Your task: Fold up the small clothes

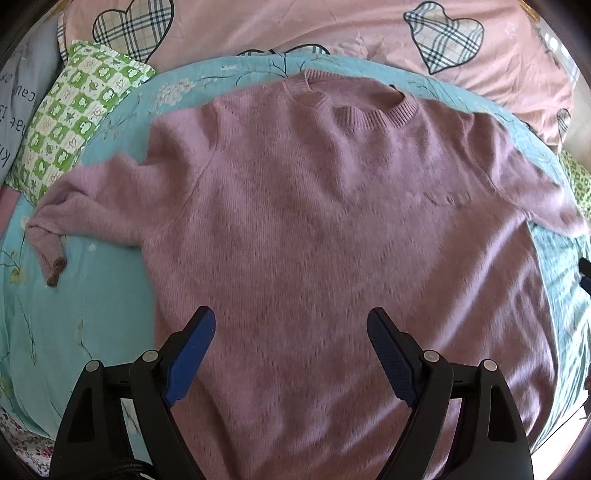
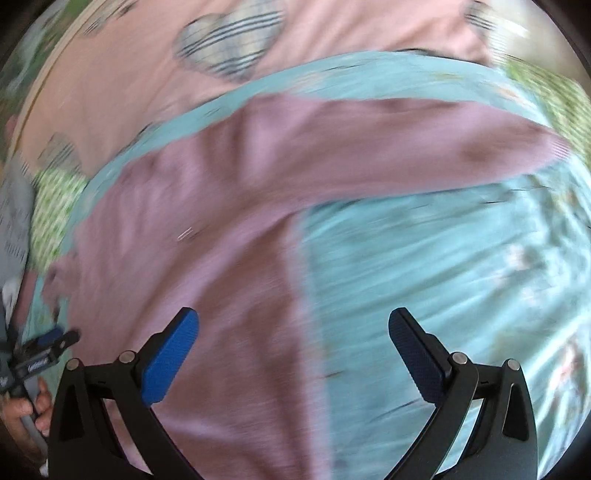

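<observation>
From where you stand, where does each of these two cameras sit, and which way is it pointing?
Left wrist view: sits on the left tongs, looking forward and down over the pink sweater spread on the turquoise bedspread; its two blue-padded fingers show, wide apart.
Right wrist view: sits on the right tongs, blurred, aimed at the sweater's side edge and one sleeve; its open fingers show, plus a hand holding the left tongs at far left.
Shared: sweater, bedspread, pink heart-print bedding.
</observation>
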Demonstrator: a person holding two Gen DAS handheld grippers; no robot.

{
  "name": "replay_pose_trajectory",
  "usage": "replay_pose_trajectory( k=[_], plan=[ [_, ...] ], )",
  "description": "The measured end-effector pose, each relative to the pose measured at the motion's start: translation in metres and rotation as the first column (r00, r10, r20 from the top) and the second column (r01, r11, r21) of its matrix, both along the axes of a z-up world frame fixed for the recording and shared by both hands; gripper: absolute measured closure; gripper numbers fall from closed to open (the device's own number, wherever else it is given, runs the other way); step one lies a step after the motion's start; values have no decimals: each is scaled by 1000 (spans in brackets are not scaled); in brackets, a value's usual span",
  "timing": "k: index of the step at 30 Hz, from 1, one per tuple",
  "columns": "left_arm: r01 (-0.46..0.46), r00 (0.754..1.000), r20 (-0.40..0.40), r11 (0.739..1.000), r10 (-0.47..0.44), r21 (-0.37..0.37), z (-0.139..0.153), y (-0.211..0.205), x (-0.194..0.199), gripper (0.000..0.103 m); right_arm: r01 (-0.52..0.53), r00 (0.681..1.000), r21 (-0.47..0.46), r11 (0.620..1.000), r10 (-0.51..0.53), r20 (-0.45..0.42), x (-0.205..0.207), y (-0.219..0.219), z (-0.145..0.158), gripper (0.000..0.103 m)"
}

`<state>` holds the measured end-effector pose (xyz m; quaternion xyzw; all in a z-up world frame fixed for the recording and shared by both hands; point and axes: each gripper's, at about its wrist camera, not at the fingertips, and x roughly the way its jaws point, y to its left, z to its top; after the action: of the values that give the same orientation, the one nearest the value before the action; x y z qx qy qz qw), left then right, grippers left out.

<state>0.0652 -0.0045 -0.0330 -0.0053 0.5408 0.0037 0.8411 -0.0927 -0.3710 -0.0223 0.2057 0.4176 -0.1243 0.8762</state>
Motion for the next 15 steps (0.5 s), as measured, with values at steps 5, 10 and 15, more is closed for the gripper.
replay_pose_trajectory(
  k=[5,10,15],
  plan=[
    [-17,999,30,1000,17,-12,3,-3,29,18,232,970,65,970,-236,55,-19,-103,7,1],
    [-44,999,20,999,43,31,-4,-14,58,18,406,905,139,903,-418,74,-25,-194,0,10],
    [-96,995,-2,995,96,36,-12,-23,76,18,506,839,221,833,-536,97,-19,-264,-10,26]
  ],
)
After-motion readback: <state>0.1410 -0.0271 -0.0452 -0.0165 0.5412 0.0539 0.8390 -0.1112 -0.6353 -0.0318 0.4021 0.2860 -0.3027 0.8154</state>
